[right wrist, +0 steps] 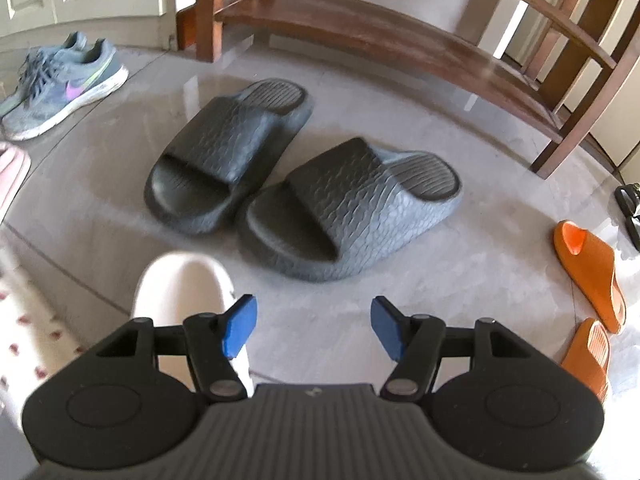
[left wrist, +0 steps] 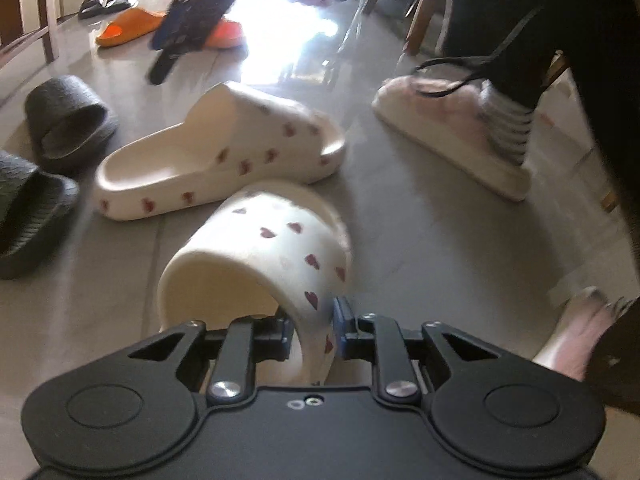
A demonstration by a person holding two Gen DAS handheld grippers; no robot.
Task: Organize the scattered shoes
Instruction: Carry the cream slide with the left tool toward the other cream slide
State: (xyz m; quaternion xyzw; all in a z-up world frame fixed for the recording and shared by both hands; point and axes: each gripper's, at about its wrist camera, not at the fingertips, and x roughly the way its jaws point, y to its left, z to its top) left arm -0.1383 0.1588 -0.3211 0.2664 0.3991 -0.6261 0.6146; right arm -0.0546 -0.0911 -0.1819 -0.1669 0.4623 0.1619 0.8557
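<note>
Left fingers (left wrist: 312,332) clamped on heart-print slipper (left wrist: 272,264), right fingers (right wrist: 312,330) spread empty, grey sneaker (right wrist: 68,88) with Nike swoosh

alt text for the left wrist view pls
The left gripper is shut on the strap of a white heart-print slide. Its mate lies on the grey floor just beyond, beside two dark slides.
</note>
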